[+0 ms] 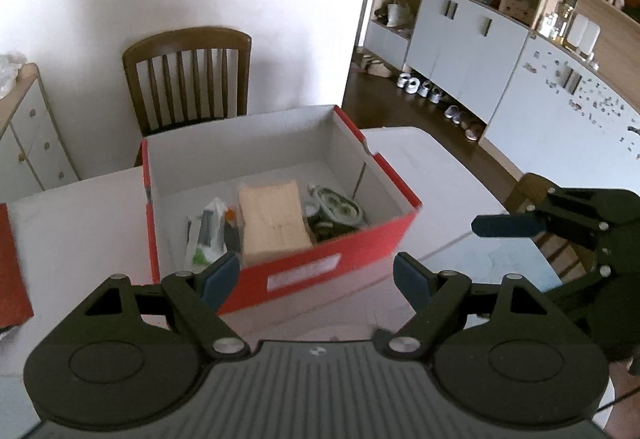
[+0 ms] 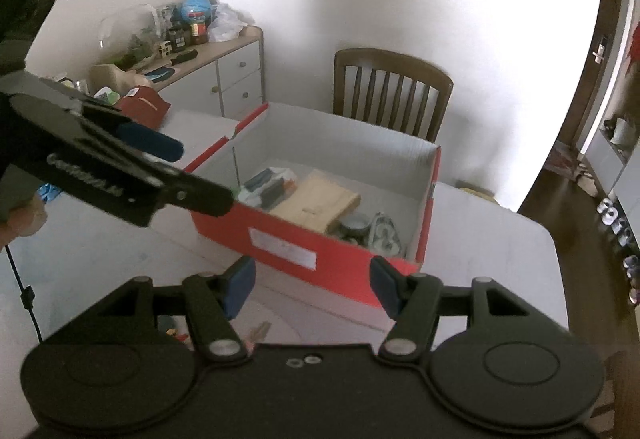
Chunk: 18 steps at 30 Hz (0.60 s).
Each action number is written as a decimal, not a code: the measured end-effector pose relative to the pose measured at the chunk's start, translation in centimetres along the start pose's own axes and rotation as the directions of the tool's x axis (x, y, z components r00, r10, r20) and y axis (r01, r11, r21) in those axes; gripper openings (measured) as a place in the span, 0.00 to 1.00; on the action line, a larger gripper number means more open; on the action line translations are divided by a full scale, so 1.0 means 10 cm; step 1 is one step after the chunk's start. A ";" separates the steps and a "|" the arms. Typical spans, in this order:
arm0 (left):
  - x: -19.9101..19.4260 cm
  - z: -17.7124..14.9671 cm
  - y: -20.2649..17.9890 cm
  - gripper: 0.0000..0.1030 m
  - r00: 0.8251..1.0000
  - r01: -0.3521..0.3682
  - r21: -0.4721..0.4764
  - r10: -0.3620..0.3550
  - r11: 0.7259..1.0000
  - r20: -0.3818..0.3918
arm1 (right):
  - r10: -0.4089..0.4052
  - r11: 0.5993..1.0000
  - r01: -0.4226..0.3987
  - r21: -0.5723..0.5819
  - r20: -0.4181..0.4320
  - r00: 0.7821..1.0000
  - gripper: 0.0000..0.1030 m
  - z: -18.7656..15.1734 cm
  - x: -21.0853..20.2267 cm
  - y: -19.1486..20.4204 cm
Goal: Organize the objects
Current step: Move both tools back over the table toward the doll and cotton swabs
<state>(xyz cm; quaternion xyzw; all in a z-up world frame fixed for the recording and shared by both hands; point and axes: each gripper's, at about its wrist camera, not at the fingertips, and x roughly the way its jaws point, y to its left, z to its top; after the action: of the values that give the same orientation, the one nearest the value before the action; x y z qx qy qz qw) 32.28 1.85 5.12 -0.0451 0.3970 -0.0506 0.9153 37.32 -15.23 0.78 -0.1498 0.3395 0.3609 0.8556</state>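
A red cardboard box (image 1: 332, 239) (image 2: 304, 243) with a white inside stands open on the white table (image 1: 80, 215). In it lie a tan wooden block (image 1: 274, 219) (image 2: 316, 201), a plastic bag of small items (image 1: 206, 235) and patterned ceramic dishes (image 1: 338, 209) (image 2: 380, 233). My left gripper (image 1: 316, 279) hangs open in front of the box's near wall with nothing between its fingers. My right gripper (image 2: 313, 287) is open too, above the table before the box's near corner, and holds nothing. Each gripper shows at the edge of the other's view.
A red lid (image 1: 12, 267) lies on the table at the far left. A wooden chair (image 1: 188, 75) (image 2: 392, 91) stands behind the box. A cluttered sideboard (image 2: 236, 75) is against the wall. Small items lie on the table under my right gripper (image 2: 260, 331).
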 end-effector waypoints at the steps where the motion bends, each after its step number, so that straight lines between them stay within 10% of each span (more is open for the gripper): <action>1: -0.04 -0.05 0.00 0.81 1.000 0.001 0.005 -0.001 1.000 0.000 | 0.001 1.000 -0.001 0.007 0.001 1.000 0.61 -0.04 -0.04 0.02; 12: -0.31 -0.86 0.08 0.81 0.999 0.022 0.002 -0.022 1.000 -0.027 | -0.032 0.998 0.033 0.049 -0.008 0.999 0.84 -0.46 -0.22 0.34; 18: -0.32 -1.33 0.11 0.98 0.997 0.029 -0.032 -0.031 0.999 -0.066 | -0.031 0.994 0.035 0.104 -0.039 0.999 0.93 -0.66 -0.19 0.47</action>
<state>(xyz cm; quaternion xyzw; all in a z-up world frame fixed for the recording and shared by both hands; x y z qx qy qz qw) 20.45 2.78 -1.74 -0.0635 0.4274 -0.0599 0.8999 29.86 -16.24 -2.78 -0.1173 0.3711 0.3255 0.8617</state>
